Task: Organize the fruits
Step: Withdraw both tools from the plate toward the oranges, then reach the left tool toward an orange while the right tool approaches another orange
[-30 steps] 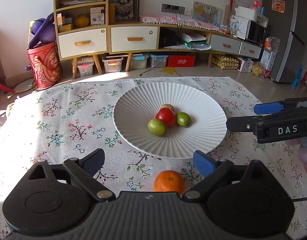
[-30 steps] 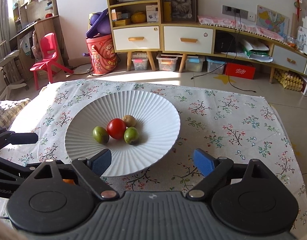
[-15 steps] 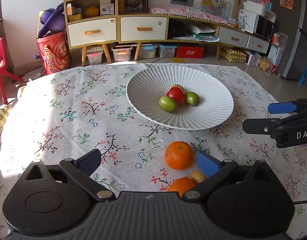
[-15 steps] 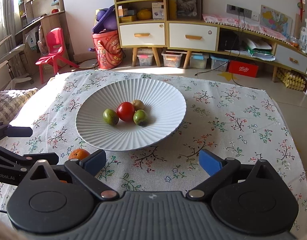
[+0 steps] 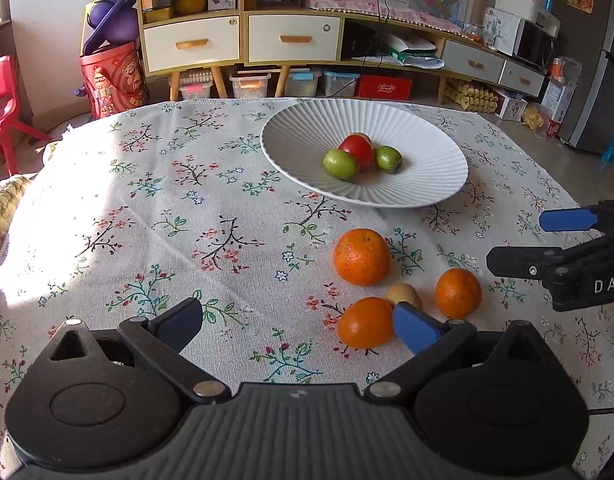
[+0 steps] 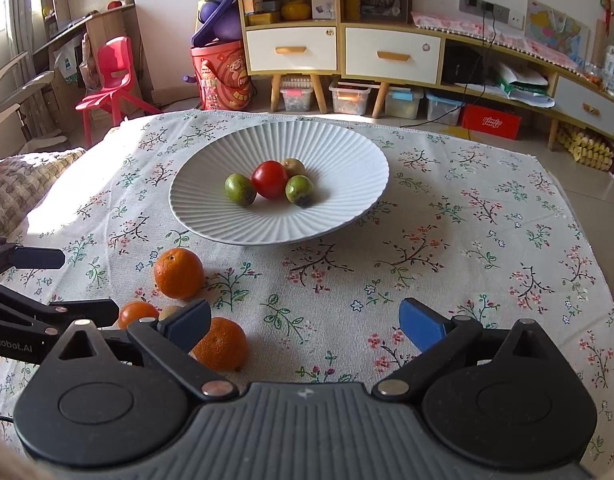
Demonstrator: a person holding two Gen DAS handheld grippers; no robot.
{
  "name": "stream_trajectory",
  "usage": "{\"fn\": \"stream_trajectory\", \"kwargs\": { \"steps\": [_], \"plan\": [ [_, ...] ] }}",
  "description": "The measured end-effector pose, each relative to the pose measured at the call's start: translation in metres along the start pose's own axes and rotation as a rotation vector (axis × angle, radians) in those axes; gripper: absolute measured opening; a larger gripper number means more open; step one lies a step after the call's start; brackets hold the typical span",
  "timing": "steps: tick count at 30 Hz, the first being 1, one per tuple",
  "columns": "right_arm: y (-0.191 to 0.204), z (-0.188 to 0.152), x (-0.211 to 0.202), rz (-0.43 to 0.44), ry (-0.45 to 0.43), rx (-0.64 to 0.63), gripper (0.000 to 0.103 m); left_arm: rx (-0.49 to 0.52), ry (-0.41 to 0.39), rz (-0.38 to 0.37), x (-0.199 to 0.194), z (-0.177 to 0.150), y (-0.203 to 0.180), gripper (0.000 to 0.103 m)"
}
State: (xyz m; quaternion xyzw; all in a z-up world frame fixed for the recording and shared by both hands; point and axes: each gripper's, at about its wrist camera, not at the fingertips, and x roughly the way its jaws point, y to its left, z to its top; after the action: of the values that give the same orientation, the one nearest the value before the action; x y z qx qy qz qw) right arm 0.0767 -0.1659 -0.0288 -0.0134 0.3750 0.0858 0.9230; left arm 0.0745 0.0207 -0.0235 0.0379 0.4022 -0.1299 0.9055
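Observation:
A white ribbed plate (image 5: 427, 184) (image 6: 347, 168) holds a red tomato (image 5: 357, 150) (image 6: 269, 178), two green fruits (image 5: 340, 164) (image 6: 239, 189) and a brownish one behind. On the cloth in front lie three oranges (image 5: 362, 256) (image 6: 178, 273), a second (image 5: 457, 292) (image 6: 223, 344), a third (image 5: 365, 328) (image 6: 137, 314), and a small tan fruit (image 5: 403, 294). My left gripper (image 5: 299, 326) is open and empty, just short of the oranges. My right gripper (image 6: 305, 326) is open and empty, to the right of the oranges.
The table wears a floral cloth (image 5: 167, 220) (image 6: 467, 260). Beyond its far edge stand a cabinet with drawers (image 5: 243, 40), a red bucket (image 5: 115, 84) and a red chair (image 6: 111, 76). A woven cushion (image 6: 19, 184) lies at the left.
Both grippers have pulled back from the plate toward the near edge. The oranges and the tan fruit have come into view in front of them.

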Motion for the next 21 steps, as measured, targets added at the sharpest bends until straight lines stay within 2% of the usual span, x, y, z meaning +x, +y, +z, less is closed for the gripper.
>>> {"fn": "stream_trajectory", "kwargs": {
  "steps": [21],
  "plan": [
    [0.022, -0.02, 0.009, -0.018, 0.047, -0.1, 0.101, 0.016, 0.045, 0.0, 0.011, -0.015, -0.004, 0.092]
  ]
}}
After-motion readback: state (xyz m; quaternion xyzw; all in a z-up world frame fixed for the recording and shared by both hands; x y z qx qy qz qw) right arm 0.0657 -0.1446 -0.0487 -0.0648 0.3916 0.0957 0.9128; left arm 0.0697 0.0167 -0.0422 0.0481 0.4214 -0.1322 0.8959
